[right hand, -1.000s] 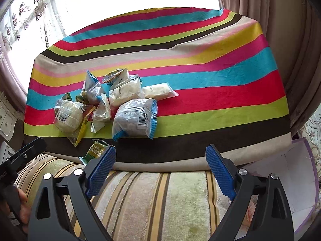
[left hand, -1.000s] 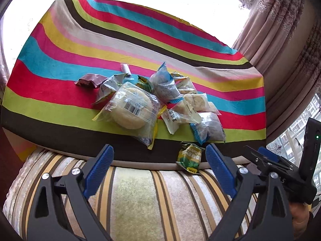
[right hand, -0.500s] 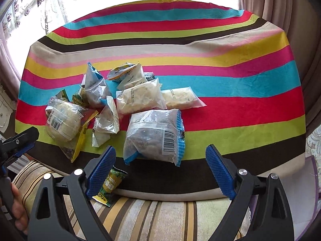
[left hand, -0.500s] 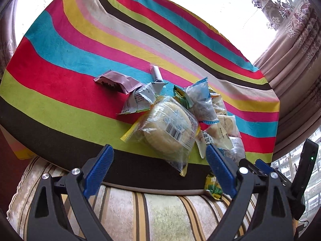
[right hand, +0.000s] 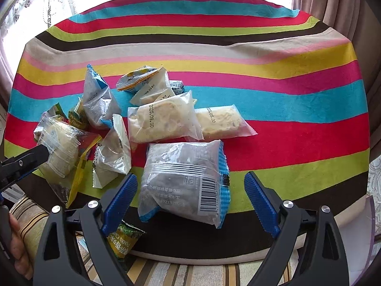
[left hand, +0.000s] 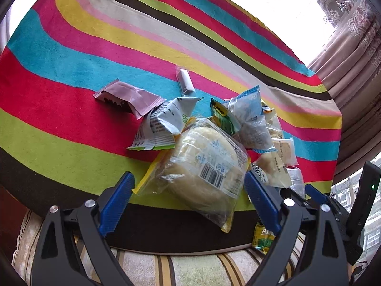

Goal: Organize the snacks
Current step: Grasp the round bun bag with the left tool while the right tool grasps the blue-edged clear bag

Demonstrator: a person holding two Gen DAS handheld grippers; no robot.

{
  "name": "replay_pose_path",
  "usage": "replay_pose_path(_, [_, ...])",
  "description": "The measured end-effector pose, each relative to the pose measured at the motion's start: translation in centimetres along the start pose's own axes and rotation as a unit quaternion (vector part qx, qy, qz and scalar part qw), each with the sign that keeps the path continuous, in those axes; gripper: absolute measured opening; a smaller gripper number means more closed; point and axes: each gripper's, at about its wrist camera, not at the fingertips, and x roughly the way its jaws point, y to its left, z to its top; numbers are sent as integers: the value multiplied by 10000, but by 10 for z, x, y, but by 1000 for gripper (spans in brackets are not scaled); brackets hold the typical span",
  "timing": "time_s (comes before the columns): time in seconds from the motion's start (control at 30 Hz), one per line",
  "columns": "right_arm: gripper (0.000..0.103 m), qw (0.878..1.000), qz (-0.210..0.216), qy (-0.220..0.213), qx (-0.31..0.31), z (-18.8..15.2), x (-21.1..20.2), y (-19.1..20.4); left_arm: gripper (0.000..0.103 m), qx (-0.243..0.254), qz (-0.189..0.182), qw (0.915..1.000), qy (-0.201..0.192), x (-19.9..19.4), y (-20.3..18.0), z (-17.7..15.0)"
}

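Observation:
A pile of snack packets lies on a striped tablecloth (left hand: 71, 76). My left gripper (left hand: 188, 195) is open, its blue pads on either side of a clear-wrapped round bun (left hand: 202, 164) with a barcode; touching cannot be told. My right gripper (right hand: 190, 197) is open around a blue-edged packet of dark cake (right hand: 185, 178) at the table's front edge. The bun also shows in the right wrist view (right hand: 59, 147), with the left gripper's finger (right hand: 26, 159) beside it. Two clear packets of pale cake (right hand: 162, 119) lie behind the dark one.
A mauve wrapper (left hand: 126, 96), a small white bar (left hand: 185, 82) and a white-green packet (left hand: 162, 124) lie left of the pile. A green pea packet (right hand: 123, 238) hangs at the table's front edge. Striped upholstery (right hand: 166, 274) lies below. Curtains (left hand: 357, 47) stand at the right.
Both grippers have moved forward toward the table. The left now has the bun between its open jaws, the right the blue-edged packet. The snacks have not moved.

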Motion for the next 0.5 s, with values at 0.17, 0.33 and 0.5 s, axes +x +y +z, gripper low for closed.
replay_pose_path(0.17, [87, 9997, 74, 219, 15, 3, 16, -1, 94, 448, 354, 9981, 233, 14, -17, -2])
replay_pose_path(0.33, [76, 9994, 149, 303, 52, 6, 26, -4, 96, 825, 696, 9937, 289, 23, -33, -2])
replay_pose_path(0.5, [66, 9996, 118, 238, 91, 6, 24, -5, 69, 1147, 861, 9894, 237, 24, -44, -6])
